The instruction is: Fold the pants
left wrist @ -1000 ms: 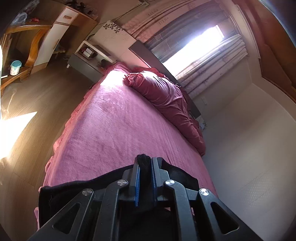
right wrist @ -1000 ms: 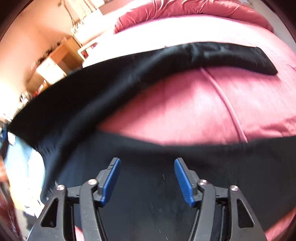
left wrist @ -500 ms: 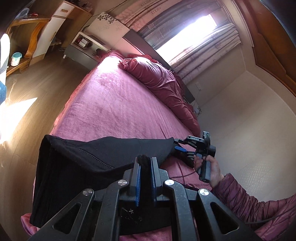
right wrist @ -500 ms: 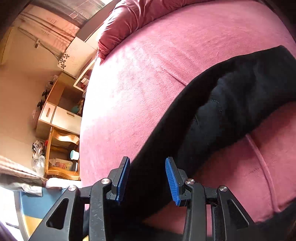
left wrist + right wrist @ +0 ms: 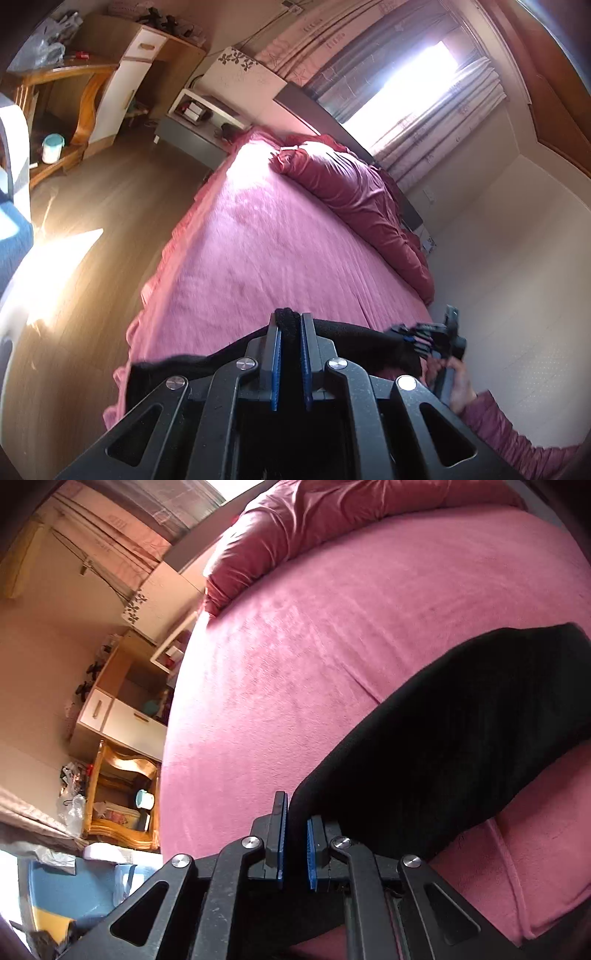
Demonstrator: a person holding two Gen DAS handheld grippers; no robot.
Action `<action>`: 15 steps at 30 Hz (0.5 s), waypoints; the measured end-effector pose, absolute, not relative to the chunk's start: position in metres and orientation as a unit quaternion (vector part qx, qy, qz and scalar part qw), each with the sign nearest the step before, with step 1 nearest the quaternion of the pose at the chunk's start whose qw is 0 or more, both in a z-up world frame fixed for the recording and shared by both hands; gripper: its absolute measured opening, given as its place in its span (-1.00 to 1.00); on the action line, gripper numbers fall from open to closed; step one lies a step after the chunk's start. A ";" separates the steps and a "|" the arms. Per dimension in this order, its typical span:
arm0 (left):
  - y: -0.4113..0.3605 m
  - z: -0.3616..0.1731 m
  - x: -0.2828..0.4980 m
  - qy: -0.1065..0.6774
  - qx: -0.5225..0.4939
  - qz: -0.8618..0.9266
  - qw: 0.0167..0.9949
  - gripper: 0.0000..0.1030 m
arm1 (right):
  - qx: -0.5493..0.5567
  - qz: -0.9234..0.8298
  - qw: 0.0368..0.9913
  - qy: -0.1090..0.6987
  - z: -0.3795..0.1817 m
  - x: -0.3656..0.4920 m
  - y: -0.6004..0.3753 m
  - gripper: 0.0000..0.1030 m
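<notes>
The black pants point(image 5: 354, 336) stretch in a band across the near end of the pink bed point(image 5: 258, 240). My left gripper point(image 5: 290, 321) is shut on a bunched fold of them, with cloth sticking up between its blue pads. In the same view my right gripper point(image 5: 424, 338) grips the band's far right end, held by a hand point(image 5: 458, 384) in a maroon sleeve. In the right wrist view the right gripper point(image 5: 295, 812) has its jaws closing tight on an edge of the pants point(image 5: 461, 720), which drape away to the right over the bed point(image 5: 295, 646).
A rumpled maroon duvet point(image 5: 351, 184) lies along the head of the bed under the curtained window. A grey nightstand point(image 5: 199, 136) and wooden shelves point(image 5: 74, 110) stand left of the bed beyond the wood floor point(image 5: 92, 221). A pale wall runs close along the bed's right side.
The right gripper swung from over the spread pants to one edge and closed on it. The left gripper kept its grip while the pants were lifted, then pulled into a narrower band.
</notes>
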State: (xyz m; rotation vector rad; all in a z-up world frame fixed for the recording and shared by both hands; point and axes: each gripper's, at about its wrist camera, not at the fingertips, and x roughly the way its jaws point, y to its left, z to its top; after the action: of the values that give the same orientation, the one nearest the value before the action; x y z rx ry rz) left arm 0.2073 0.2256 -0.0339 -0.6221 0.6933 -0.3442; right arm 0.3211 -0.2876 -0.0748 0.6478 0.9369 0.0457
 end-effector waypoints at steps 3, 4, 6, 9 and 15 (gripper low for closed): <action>0.232 -0.020 0.246 0.335 -0.271 -0.137 0.892 -0.83 | 0.309 0.048 0.854 0.416 -0.049 0.295 -0.285 -0.82; 0.232 -0.018 0.254 0.338 -0.262 -0.133 0.894 -0.83 | 0.308 0.058 0.858 0.407 -0.042 0.283 -0.284 -0.82; 0.231 -0.018 0.262 0.344 -0.246 -0.118 0.898 -0.83 | 0.305 0.077 0.863 0.396 -0.037 0.252 -0.287 -0.82; 0.233 -0.022 0.250 0.344 -0.251 -0.118 0.897 -0.83 | 0.302 0.096 0.864 0.392 -0.041 0.203 -0.285 -0.82; 0.246 -0.042 0.194 0.348 -0.282 -0.120 0.886 -0.83 | 0.293 0.109 0.857 0.410 -0.075 0.121 -0.279 -0.82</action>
State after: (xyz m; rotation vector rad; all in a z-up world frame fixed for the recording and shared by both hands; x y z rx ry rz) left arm 0.1942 0.2455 -0.0422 -0.5863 0.7241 -0.2492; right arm 0.1214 -0.2786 -0.0746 0.6152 0.8609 0.2301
